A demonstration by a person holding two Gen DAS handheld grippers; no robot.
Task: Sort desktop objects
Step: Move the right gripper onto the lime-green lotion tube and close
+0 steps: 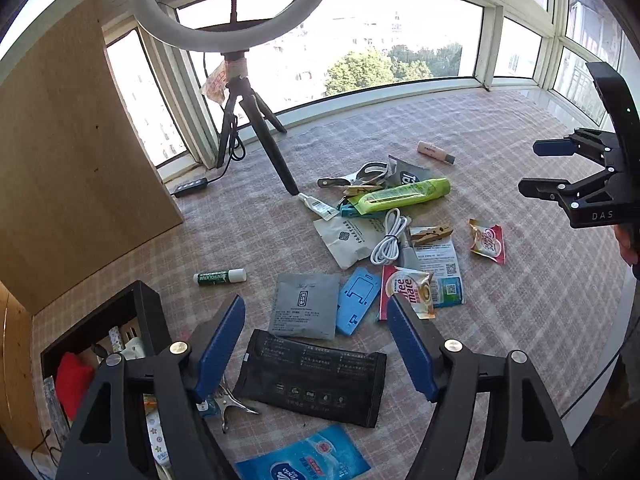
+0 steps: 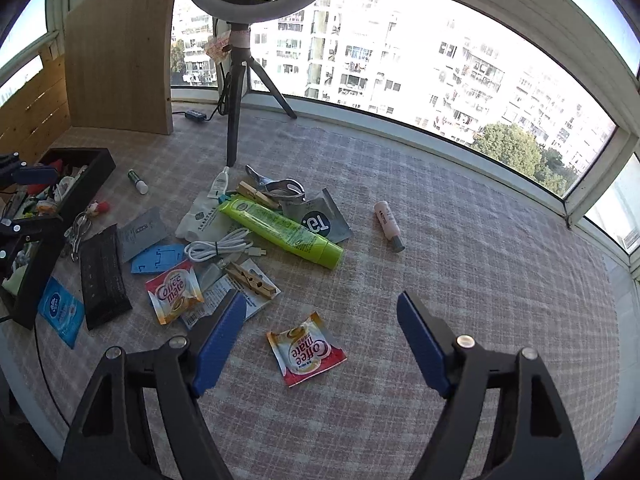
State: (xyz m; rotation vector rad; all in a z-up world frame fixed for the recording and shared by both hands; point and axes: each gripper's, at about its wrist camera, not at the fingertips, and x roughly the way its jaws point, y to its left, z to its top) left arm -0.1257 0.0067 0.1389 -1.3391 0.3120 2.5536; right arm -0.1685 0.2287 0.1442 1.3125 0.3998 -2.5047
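**Both grippers open over a cluttered checked cloth**

The left gripper (image 1: 316,344) hovers with its jaws spread wide and nothing between them, above the black packet (image 1: 316,380) and just beside the black tray (image 1: 140,300), which sits at the cloth's left edge. The right gripper (image 2: 322,340) is likewise wide open and empty, with one Coffee mate sachet (image 2: 306,350) lying on the cloth between its blue fingers (image 2: 218,340).

The checked tablecloth (image 2: 480,240) is bare across its whole right half, up to the window sill; only the pink tube (image 2: 388,220) lies there, well apart from the heap. The left side is tighter: a wooden board (image 2: 120,48) stands by the far left corner, the ring-light tripod (image 2: 236,112) stands behind the heap, and the tray is already filled with small things too jumbled to tell apart.

Counted on the cloth: two Coffee mate sachets, the second (image 2: 174,298) at the heap's near edge; two wooden clothespins (image 2: 252,278), the other (image 2: 256,196) beside the green tube (image 2: 284,230); one coiled white cable (image 2: 220,248); one blue card (image 2: 158,260); one grey sachet (image 2: 142,234); one small white tube (image 2: 220,182); one green-and-white stick (image 2: 138,182), apart near the tray; one blue wipes pack (image 2: 60,312) at the near left edge; and one metal clip (image 1: 230,404) touching the tray.
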